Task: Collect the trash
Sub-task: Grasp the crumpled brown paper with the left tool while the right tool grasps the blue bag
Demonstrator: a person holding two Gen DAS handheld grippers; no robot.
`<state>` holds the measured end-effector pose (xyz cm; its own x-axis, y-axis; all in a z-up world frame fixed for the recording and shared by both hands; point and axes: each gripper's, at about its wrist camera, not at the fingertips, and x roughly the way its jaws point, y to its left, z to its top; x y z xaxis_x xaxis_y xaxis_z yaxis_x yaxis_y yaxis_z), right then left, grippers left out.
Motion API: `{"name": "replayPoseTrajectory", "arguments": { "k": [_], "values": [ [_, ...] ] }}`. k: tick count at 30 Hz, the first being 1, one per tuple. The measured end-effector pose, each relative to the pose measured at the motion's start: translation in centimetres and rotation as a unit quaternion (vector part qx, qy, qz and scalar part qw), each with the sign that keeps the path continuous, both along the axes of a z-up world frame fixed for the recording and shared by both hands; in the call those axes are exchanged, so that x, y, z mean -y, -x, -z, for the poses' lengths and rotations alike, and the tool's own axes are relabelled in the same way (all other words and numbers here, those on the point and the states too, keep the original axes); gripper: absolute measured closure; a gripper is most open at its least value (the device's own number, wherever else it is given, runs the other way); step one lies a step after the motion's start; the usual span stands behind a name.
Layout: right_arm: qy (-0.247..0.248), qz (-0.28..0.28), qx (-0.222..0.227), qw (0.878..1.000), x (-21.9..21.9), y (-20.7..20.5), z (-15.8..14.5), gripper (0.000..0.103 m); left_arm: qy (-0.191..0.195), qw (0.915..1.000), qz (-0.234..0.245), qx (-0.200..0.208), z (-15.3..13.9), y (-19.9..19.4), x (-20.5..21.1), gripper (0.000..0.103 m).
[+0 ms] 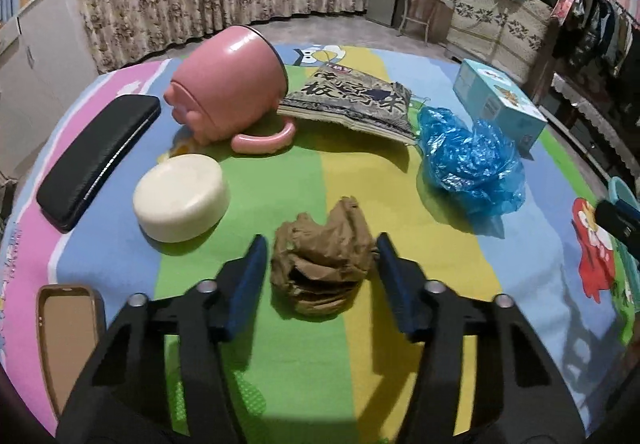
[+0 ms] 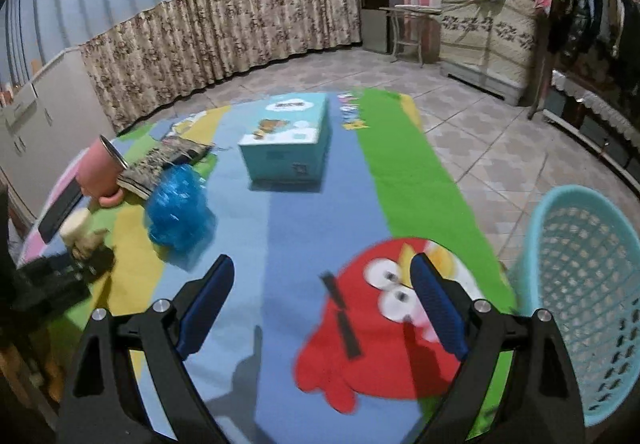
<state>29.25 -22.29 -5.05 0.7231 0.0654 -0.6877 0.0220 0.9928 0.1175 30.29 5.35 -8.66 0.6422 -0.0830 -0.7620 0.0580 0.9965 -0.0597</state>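
Left wrist view: one brown paper wad (image 1: pixel 322 264) between left hand-held gripper (image 1: pixel 322 264) pads, not clamped.

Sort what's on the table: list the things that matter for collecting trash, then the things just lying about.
For the job:
- crumpled brown paper, between the left tool's fingers
- crumpled blue plastic bag
- turquoise basket, beside the table
- right tool, open, nothing in it

Lying about:
- tipped pink mug
- book
- light blue box
- white round container
- black case
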Motion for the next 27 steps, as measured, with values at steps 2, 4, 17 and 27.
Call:
{"name": "replayPoseTrajectory", "arguments": {
  "k": [2,4,17,27],
  "values": [
    [0.004,-0.011,0.003,1.000,-1.4,-0.8,-0.2,0.015,0.005,1.0000,-0.003,0.003,-0.1,0.1,-0.2,0.056],
    [0.011,-0.027,0.006,1.000,-3.0,-1.4,-0.4,0.015,0.011,0.9997,-0.015,0.013,-0.4,0.2,-0.6,0.056],
    [0.041,-0.081,-0.010,0.996,-9.7,-5.3,1.0,0.015,-0.037,0.9827,-0.143,0.112,-3.2,1.7,-4.6,0.056],
    [0.034,-0.134,-0.027,0.990,-12.1,-6.1,2.3,0.066,-0.010,0.9800,-0.179,0.087,-2.4,0.8,-7.0,0.056]
  ]
}}
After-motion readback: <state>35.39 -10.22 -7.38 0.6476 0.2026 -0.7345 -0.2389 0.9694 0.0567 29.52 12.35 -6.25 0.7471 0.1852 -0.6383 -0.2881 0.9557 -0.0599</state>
